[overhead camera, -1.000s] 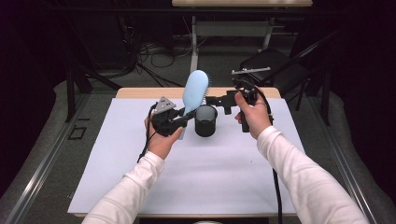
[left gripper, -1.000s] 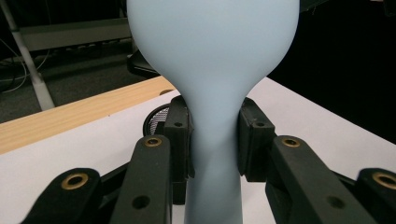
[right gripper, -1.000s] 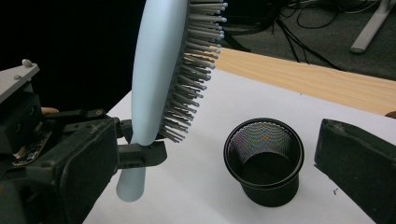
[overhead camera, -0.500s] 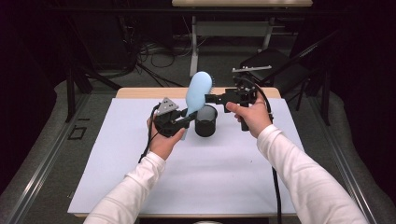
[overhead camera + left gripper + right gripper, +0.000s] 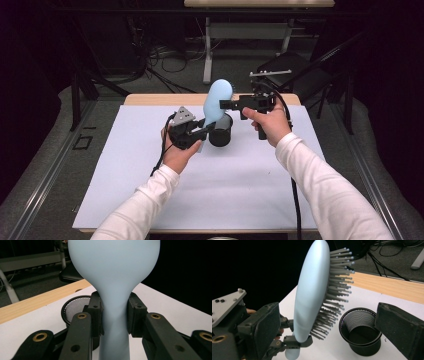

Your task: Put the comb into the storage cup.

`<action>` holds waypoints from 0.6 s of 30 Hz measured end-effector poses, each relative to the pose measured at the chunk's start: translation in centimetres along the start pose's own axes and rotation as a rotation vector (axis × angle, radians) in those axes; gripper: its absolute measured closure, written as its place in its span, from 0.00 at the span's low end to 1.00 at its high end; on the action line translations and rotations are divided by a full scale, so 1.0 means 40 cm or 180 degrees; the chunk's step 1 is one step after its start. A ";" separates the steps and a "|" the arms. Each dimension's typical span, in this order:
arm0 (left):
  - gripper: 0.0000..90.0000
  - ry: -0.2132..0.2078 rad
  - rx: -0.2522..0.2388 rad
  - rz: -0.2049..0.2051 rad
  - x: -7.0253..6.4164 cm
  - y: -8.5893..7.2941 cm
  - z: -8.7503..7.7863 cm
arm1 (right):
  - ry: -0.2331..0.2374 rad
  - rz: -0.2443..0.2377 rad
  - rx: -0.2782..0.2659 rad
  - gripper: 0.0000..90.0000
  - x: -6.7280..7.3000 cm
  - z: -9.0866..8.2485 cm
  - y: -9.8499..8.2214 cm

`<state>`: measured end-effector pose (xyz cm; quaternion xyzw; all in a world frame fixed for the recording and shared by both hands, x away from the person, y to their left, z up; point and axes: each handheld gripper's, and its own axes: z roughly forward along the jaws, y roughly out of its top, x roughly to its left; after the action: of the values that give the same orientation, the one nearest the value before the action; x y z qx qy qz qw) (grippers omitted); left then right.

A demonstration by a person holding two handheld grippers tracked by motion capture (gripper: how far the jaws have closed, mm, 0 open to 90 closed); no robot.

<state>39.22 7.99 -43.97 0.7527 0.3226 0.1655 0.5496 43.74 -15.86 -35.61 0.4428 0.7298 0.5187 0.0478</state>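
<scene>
Left gripper [image 5: 204, 131]: pinching the neck of the pale blue plastic hairbrush [image 5: 216, 100] — upright, above the black mesh cup [image 5: 220, 135].
Right gripper [image 5: 223, 104]: jaws spread, just been closing — the hairbrush head stands between them, untouched.

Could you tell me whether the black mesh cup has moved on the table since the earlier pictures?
No. The black mesh cup stands at the same spot on the white table, equally near its wooden far edge.

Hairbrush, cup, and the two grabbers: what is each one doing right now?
Hairbrush: upright, held by its handle.
Mesh cup: upright on the table, empty.
Left gripper: shut on the hairbrush handle.
Right gripper: open beside the brush head, jaws just closing a little.
</scene>
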 end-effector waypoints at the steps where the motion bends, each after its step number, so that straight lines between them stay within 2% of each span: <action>1: 0.78 -0.0010 0.0003 0.0013 -0.002 0.000 0.001 | 0.0001 0.0001 -0.0003 0.08 -0.001 0.000 0.000; 5: 0.78 -0.0038 0.0009 0.0029 -0.009 -0.002 0.005 | 0.0012 0.0000 0.0002 0.11 -0.002 0.000 0.000; 7: 0.78 -0.0040 0.0020 0.0039 -0.011 -0.002 0.007 | 0.0035 0.0011 0.0000 0.16 -0.003 -0.001 0.001; 18: 0.78 -0.0090 0.0051 0.0072 -0.025 -0.009 0.022 | 0.0067 0.0059 0.0011 0.23 -0.013 0.000 0.002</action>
<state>38.89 6.75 -44.51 0.7629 0.3075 0.1585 0.5462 44.11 -16.19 -35.73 0.4441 0.7270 0.5225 0.0345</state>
